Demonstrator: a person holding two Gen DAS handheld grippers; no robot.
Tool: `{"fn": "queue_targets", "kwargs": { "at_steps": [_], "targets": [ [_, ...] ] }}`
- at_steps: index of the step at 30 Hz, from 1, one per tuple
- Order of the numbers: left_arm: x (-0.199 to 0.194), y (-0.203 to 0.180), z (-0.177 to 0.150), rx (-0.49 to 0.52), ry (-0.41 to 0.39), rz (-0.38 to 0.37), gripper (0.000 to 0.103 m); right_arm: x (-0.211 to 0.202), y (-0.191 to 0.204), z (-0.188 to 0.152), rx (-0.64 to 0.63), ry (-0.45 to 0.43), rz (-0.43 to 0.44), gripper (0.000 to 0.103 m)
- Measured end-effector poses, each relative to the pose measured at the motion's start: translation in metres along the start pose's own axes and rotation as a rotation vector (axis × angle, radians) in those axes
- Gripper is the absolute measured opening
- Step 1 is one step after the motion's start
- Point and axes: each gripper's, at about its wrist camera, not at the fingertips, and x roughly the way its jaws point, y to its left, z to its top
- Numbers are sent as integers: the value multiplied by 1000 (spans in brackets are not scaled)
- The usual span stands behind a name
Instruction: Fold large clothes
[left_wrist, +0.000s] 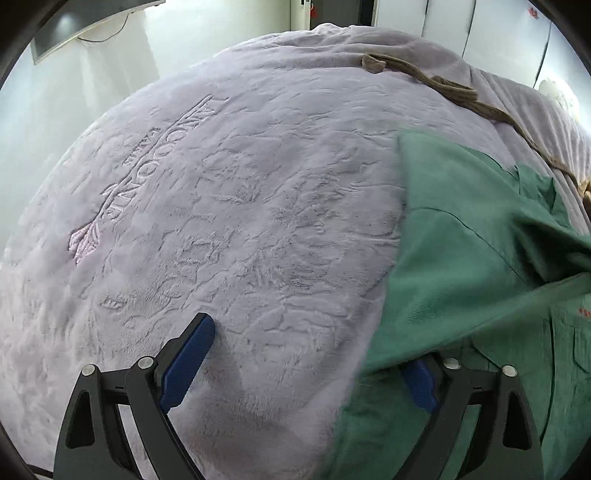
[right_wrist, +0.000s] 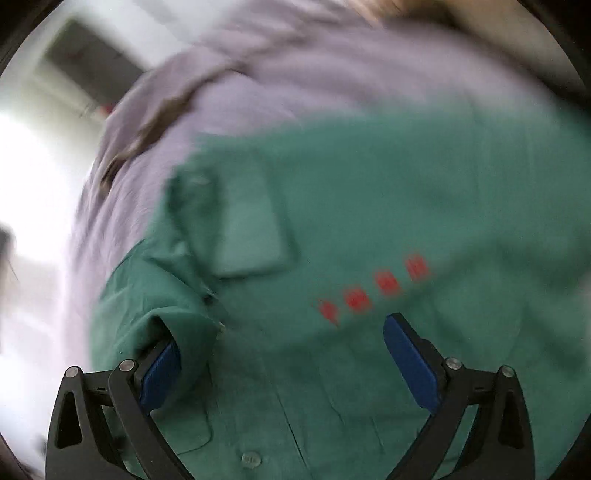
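A green button shirt (left_wrist: 461, 258) with red characters (right_wrist: 373, 291) and a chest pocket lies on a lilac plush blanket (left_wrist: 240, 192). In the left wrist view its left edge drapes over my left gripper's right finger (left_wrist: 421, 387); the left gripper (left_wrist: 306, 365) is open, its left finger over bare blanket. In the blurred right wrist view the shirt (right_wrist: 369, 206) fills the frame. My right gripper (right_wrist: 284, 365) is open just above the shirt front; a fold of green cloth covers the tip of its left finger (right_wrist: 159, 373).
A brown stocking-like strip (left_wrist: 443, 85) lies across the far side of the blanket. Beyond the bed are a pale floor (left_wrist: 74, 92), a dark panel on the wall and white cupboard doors (left_wrist: 480, 26). A white soft object (left_wrist: 557, 92) sits at the far right.
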Motion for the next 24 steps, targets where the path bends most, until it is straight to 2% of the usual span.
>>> {"fn": "queue_targets", "kwargs": {
  "at_steps": [3,5,6,9,11,15,18,20,24],
  "targets": [
    [-1,-7,-5,45,-14,20,96,-8,-18,-3,106,-7,109,101],
    [0,-10,-6,57,-18,22,96,-10,-34,-5,225,6,194,101],
    [1,-10,-4,56,-12,11,96,-9,-46,-5,315,15,255,101],
    [-4,-4,2,75,9,-38,96,-13,-65,-4,429,32,332,101],
    [-14,-2,0,112,17,-72,95,-21,-67,-7,415,38,323,101],
    [-46,-4,-4,232,48,-171,96,-33,-58,-7,277,42,292,101],
    [-63,-6,10,245,38,-238,96,-28,-48,-2,188,57,267,101],
    [-58,-11,29,242,44,-270,96,-19,-38,4,143,69,271,101],
    [-10,-37,79,215,80,-336,96,-3,-27,9,74,88,248,101]
  ]
}}
